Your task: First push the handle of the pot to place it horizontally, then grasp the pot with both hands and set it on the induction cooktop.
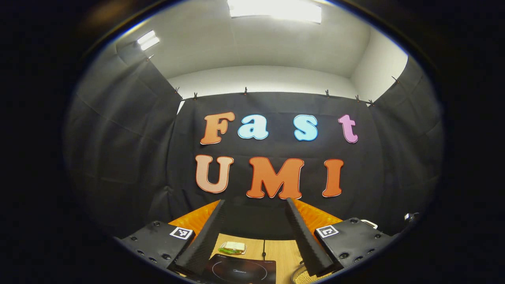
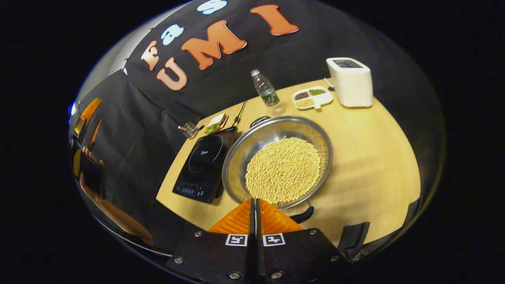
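R gripper (image 2: 254, 205) hangs just above the pot's near rim, fingers pressed together w/ nothing between. Pot (image 2: 278, 167) is a wide steel pan on the desk (image 2: 375, 157), loaded w/ pale beans, so prob heavy, rigid, slick-walled, and beans will spill if tipped. Dark handle (image 2: 302, 216) sticks out at near rim, just R of the fingers; second dark grip at far rim (image 2: 259, 120). Best hold, I'd judge: one grip per hand, keep level. Induction cooktop (image 2: 205, 165) sits right beside pot, to its L in the right gripper view, top bare. Farther: food plate (image 2: 216, 123), water bottle (image 2: 266, 92) near the far rim, divided tray (image 2: 312, 98), white toaster (image 2: 350, 82). L gripper (image 1: 256, 236) is raised, fingers wide apart, empty; the hand (image 2: 91, 169) holding it is off the desk edge.
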The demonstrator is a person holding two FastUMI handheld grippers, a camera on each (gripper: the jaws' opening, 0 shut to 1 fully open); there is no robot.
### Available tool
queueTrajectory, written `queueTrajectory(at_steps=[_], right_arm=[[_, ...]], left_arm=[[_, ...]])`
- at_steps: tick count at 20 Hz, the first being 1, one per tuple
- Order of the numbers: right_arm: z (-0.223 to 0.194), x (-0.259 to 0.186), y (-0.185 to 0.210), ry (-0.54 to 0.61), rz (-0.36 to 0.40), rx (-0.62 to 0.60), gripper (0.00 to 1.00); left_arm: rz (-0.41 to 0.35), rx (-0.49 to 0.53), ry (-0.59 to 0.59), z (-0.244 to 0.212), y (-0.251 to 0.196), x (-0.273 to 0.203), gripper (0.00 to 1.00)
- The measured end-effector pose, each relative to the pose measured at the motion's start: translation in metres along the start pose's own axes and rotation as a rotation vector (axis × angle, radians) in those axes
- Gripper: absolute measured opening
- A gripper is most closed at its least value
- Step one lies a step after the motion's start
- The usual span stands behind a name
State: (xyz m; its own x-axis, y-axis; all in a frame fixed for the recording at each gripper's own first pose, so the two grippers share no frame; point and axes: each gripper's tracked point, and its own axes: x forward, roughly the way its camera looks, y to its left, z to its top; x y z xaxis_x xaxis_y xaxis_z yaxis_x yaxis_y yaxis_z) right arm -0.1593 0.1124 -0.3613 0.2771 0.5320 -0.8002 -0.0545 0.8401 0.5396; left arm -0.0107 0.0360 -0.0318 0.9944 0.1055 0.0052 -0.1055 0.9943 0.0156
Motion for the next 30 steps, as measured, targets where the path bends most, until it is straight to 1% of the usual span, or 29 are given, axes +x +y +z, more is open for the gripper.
queueTrajectory(at_steps=[1, 2, 3, 4, 7, 10, 12, 14, 18, 21, 25, 26, 27, 30], right_arm=[[-0.010, 0.004, -0.002, 0.030, 0.003, 0.003, 0.00], [-0.013, 0.007, -0.002, 0.052, 0.009, 0.009, 0.00], [-0.017, 0.010, -0.001, 0.074, 0.014, 0.019, 0.00], [-0.023, 0.012, -0.001, 0.088, 0.013, 0.022, 0.00], [-0.034, 0.019, -0.003, 0.123, -0.019, 0.012, 0.00], [-0.056, 0.029, -0.003, 0.189, -0.021, 0.057, 0.00], [-0.065, 0.044, -0.004, 0.208, -0.029, 0.091, 0.00], [-0.073, 0.070, 0.002, 0.229, -0.028, 0.116, 0.00], [-0.057, 0.081, -0.002, 0.198, -0.060, 0.135, 0.00], [-0.056, 0.077, -0.012, 0.192, -0.094, 0.143, 0.00], [-0.057, 0.082, -0.009, 0.207, -0.072, 0.159, 0.00], [-0.057, 0.084, -0.010, 0.208, -0.076, 0.150, 0.00], [-0.057, 0.084, -0.010, 0.213, -0.080, 0.141, 0.00], [-0.056, 0.088, -0.012, 0.222, -0.086, 0.142, 0.00]], left_arm=[[0.009, 0.002, -0.002, -0.002, 0.004, 0.000, 1.00], [0.017, 0.004, 0.001, -0.005, 0.009, 0.001, 0.98], [0.024, 0.005, 0.006, -0.008, 0.013, 0.002, 1.00], [0.033, 0.005, 0.012, -0.011, 0.016, 0.003, 1.00], [0.049, -0.001, 0.015, -0.015, 0.029, 0.005, 1.00], [0.061, -0.009, 0.011, -0.018, 0.039, 0.006, 1.00], [0.069, -0.007, 0.016, -0.023, 0.048, 0.006, 1.00], [0.087, -0.007, 0.023, -0.031, 0.060, 0.007, 1.00], [0.111, -0.007, 0.055, -0.041, 0.075, 0.012, 1.00], [0.112, -0.003, 0.070, -0.046, 0.079, 0.014, 1.00], [0.113, -0.008, 0.077, -0.048, 0.078, 0.017, 1.00], [0.110, -0.010, 0.079, -0.049, 0.076, 0.016, 0.98], [0.105, -0.012, 0.080, -0.050, 0.074, 0.015, 1.00], [0.107, -0.016, 0.077, -0.049, 0.076, 0.016, 1.00]])
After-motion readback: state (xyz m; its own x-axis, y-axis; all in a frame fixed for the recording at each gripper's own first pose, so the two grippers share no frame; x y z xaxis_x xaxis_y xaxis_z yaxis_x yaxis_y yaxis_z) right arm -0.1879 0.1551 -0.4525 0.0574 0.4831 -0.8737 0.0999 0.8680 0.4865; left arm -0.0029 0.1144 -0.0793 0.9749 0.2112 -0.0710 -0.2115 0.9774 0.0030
